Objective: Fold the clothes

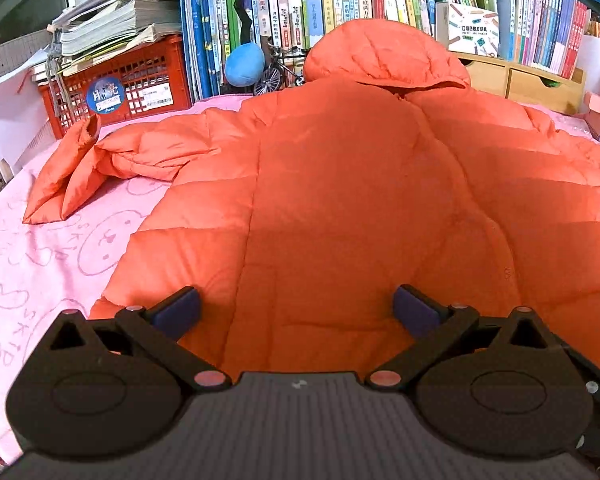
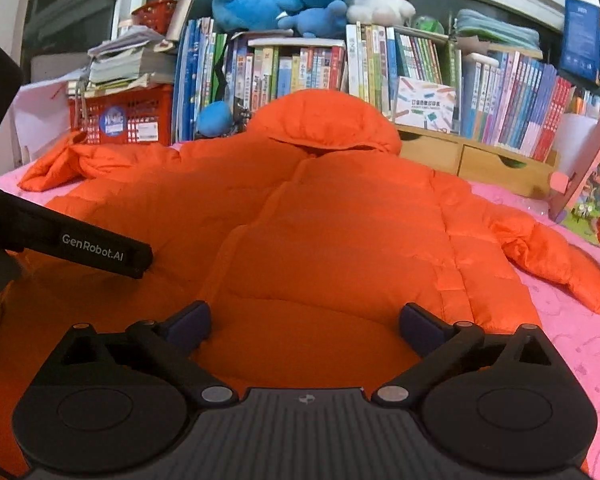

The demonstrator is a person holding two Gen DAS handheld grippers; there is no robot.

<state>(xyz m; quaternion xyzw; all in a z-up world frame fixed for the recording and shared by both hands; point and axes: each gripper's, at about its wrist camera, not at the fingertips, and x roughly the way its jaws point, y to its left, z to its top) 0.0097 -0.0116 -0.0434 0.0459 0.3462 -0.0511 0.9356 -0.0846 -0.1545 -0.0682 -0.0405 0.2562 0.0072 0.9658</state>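
Spreading over orange jacket [image 1: 340,200], 2 empty grippers [image 1: 296,312] [image 2: 305,326]; red crate [image 1: 140,84], perhaps paper-topped.

A flat surface covered by a pale pink cloth printed with faint cartoon faces and letters [image 1: 40,264] fills the lower part of both views. Spread across it lies a bright orange quilted puffer jacket with a hood [image 1: 340,200], hood toward the top of the frame, one sleeve crumpled at the left, the other stretched out at the right edge. At the far edge, upper left, stands a red plastic lattice crate [image 1: 136,84]. At upper right sits a light wooden drawer unit [image 1: 528,80] beside the hood.
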